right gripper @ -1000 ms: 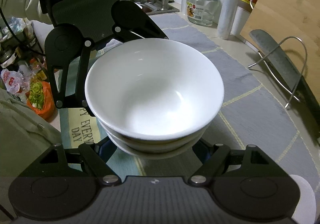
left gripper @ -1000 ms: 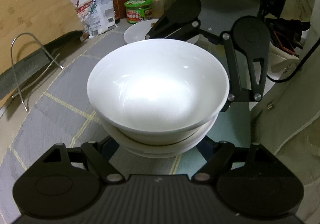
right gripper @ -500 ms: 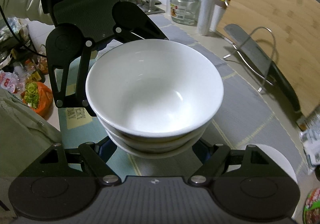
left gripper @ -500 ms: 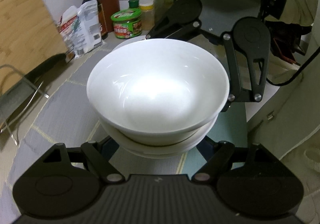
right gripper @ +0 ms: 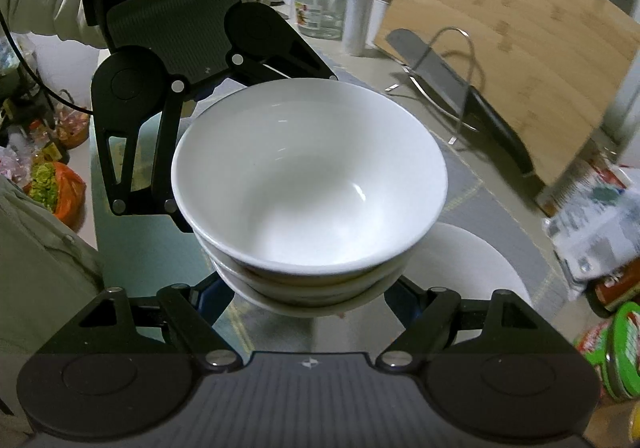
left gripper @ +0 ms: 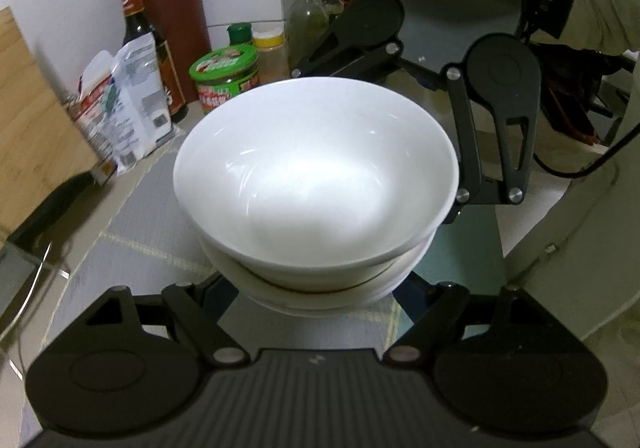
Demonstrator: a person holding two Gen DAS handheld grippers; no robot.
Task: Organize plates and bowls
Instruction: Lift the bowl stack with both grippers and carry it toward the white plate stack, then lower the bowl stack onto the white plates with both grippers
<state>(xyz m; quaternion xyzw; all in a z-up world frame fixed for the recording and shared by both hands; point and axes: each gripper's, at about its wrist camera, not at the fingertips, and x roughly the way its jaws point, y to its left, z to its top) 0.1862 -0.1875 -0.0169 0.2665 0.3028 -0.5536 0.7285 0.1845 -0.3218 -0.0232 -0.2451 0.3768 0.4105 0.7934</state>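
1. A stack of white bowls (left gripper: 316,184) hangs above the surface (left gripper: 132,224), gripped between both tools; the top bowl is empty and sits nested in at least one more bowl beneath it.
2. The left tool (left gripper: 316,288) is closed on the stack's lower bowl from one side, its fingers pressed under the rim.
3. The right tool (right gripper: 312,292) clamps the same stack from the opposite side, and each tool faces the other across the bowls.
4. A white plate (right gripper: 480,268) lies on the grey mat just beside and below the stack.
5. On one edge stand a green-lidded tub (left gripper: 224,82), a dark sauce bottle (left gripper: 138,36) and a printed bag (left gripper: 128,104).
6. A wooden cutting board (right gripper: 520,60) leans behind a wire rack (right gripper: 456,60) holding a cleaver (right gripper: 460,92).
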